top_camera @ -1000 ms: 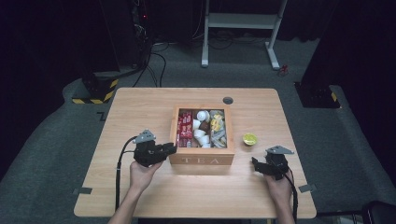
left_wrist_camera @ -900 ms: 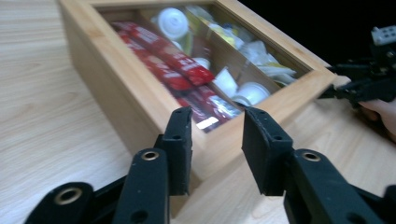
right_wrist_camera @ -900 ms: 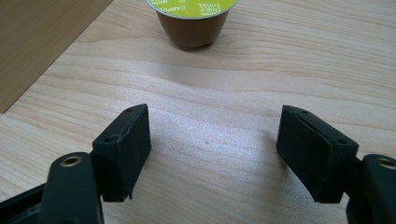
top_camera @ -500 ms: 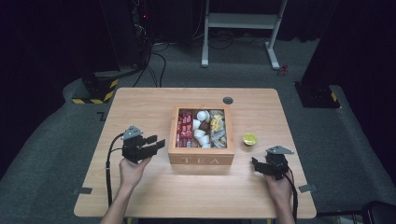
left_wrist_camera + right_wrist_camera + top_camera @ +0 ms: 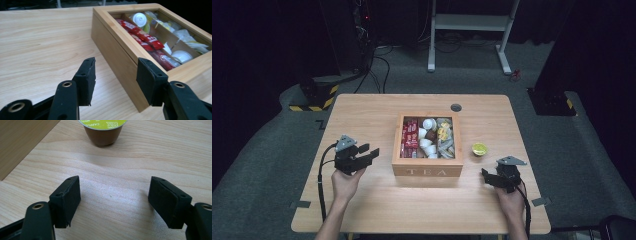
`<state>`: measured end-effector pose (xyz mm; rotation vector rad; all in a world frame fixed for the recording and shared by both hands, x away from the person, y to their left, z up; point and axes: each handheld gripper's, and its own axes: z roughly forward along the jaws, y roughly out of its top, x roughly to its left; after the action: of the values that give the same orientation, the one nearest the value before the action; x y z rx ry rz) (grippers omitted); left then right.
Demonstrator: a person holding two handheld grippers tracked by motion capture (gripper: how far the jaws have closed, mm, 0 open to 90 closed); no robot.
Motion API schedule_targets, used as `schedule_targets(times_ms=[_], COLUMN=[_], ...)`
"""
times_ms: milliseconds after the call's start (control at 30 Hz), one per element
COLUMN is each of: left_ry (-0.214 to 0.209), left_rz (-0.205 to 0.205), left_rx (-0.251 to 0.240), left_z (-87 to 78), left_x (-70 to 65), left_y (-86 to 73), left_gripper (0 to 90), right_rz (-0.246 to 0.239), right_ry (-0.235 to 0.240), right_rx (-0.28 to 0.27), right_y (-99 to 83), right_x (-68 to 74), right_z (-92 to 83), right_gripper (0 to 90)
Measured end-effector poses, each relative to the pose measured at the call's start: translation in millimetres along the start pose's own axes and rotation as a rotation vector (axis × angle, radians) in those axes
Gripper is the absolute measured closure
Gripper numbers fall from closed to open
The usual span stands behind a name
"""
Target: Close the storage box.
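Both claws gape empty; our left claw (image 5: 371,153) has just been opening beside the tea box (image 5: 428,170). Next, probably, our right claw (image 5: 113,203) takes the capsule (image 5: 103,131) ahead.

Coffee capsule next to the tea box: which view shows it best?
The right gripper view: the coffee capsule sits close ahead, its brown cup and the print on its lime-green lid readable, though the top edge crops it. The high view shows the whole capsule as a small green disc right of the tea box.
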<state>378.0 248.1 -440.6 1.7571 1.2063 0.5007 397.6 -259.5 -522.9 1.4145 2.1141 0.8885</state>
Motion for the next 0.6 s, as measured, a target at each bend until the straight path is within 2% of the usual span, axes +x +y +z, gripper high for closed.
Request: schedule_targets(times_ms=[267, 500, 600], left_ry=[0.060, 0.115, 0.124], left_rz=[-0.019, -0.007, -0.009], left_rx=[0.015, 0.029, 0.044], left_z=[-2.6, -2.0, 0.4], left_x=[16.9, 26.2, 29.2], left_y=[-9.4, -19.3, -23.7], left_gripper=[47.6, 45.4, 43.6], right_rz=[0.000, 0.000, 0.000], right_ry=[0.000, 0.000, 0.000], right_rx=[0.000, 0.000, 0.000], right_y=[0.0, 0.0, 0.0], right_x=[0.0, 0.0, 0.0], right_z=[0.0, 0.0, 0.0], right_gripper=[25.9, 25.9, 25.9])
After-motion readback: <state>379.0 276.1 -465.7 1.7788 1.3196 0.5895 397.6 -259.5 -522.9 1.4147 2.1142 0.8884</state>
